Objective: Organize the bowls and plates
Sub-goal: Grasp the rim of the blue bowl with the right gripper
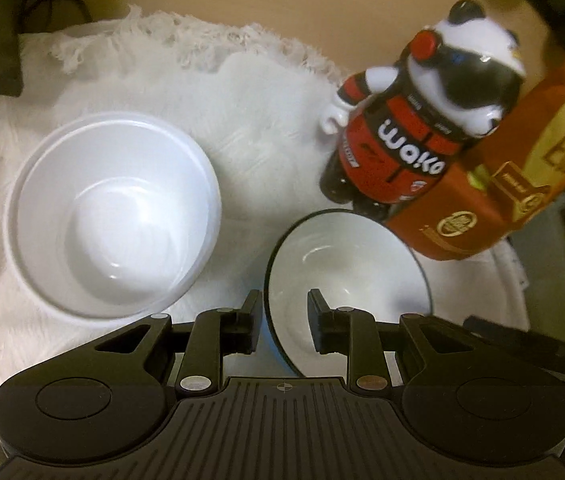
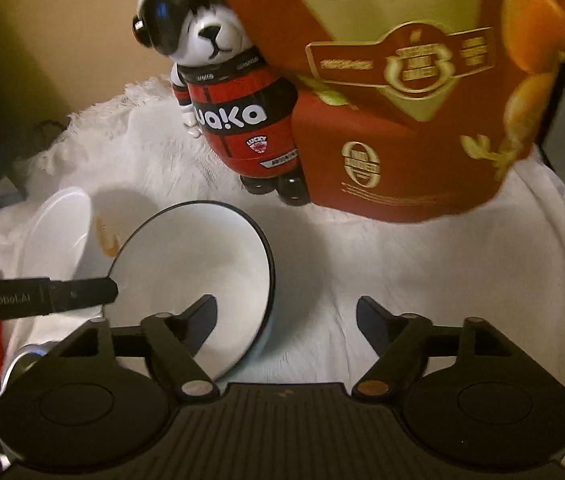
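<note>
Left gripper (image 1: 284, 322): the jaws stand a narrow gap apart, straddling the near rim of the dark-rimmed bowl (image 1: 346, 272); one finger (image 1: 250, 320) is outside the wall, the other inside. Whether the pads actually press the rim cannot be told.
Left gripper seen from the right wrist: a black finger (image 2: 82, 294) reaches in from the left edge to the bowl's rim.
Right gripper (image 2: 286, 320): jaws spread wide, holding nothing. Its left finger (image 2: 202, 316) overlaps the bowl's inside in this view; its right finger is over bare cloth, clear of the bowl.
Dark-rimmed bowl (image 2: 194, 264): white inside with a thin dark rim, tipped up so its opening faces the right wrist camera; it lies on the white cloth (image 2: 422, 280), between the two grippers.
White bowl (image 1: 114, 216): upright, opening facing up, on the cloth to the left of the dark-rimmed bowl and apart from it.
Panda figure (image 1: 414, 120): stands just behind the dark-rimmed bowl, in a red and black suit.
Red box (image 2: 402, 100): large, with gold print, right beside the panda figure and behind the dark-rimmed bowl; it crowds that bowl's far side.
Long axis: both bowls are round.
</note>
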Demonstrator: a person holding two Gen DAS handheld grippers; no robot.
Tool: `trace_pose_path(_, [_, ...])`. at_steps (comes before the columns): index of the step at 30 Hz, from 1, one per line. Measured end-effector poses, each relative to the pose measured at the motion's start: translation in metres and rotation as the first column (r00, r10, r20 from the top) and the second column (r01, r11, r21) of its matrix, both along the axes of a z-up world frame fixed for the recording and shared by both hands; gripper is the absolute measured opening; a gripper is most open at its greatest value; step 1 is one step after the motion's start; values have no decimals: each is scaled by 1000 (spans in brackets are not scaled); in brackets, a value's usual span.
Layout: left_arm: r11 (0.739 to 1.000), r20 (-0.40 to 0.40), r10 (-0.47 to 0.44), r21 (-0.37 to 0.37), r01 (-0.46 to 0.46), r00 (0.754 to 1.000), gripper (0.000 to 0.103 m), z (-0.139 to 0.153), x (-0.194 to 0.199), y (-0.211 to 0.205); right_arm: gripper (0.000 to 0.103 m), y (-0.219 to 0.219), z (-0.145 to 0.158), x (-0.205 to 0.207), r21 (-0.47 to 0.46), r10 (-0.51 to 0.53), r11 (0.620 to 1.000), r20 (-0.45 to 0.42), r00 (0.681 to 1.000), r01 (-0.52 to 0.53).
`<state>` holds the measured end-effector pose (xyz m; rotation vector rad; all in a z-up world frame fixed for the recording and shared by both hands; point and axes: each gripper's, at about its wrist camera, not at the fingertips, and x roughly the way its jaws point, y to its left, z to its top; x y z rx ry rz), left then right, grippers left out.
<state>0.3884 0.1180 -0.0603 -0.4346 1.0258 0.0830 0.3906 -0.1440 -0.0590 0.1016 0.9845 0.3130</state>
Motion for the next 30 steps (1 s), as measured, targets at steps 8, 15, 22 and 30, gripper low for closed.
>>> trace_pose_path(8, [999, -43, 6, 35, -5, 999, 31, -19, 14, -8, 43, 3, -37, 31, 68, 54, 997, -141, 988, -44])
trace_pose_path(15, [1000, -49, -8, 28, 10, 999, 31, -18, 16, -12, 33, 11, -38, 29, 69, 76, 995, -162, 984, -66])
trace_pose_path(22, [997, -56, -77, -27, 76, 995, 32, -21, 24, -28, 34, -16, -27, 24, 74, 25, 997, -138, 990, -15])
trace_pose_path(30, [993, -64, -116, -25, 115, 991, 31, -30, 40, -36, 34, -26, -38, 22, 86, 7, 996, -171, 985, 8])
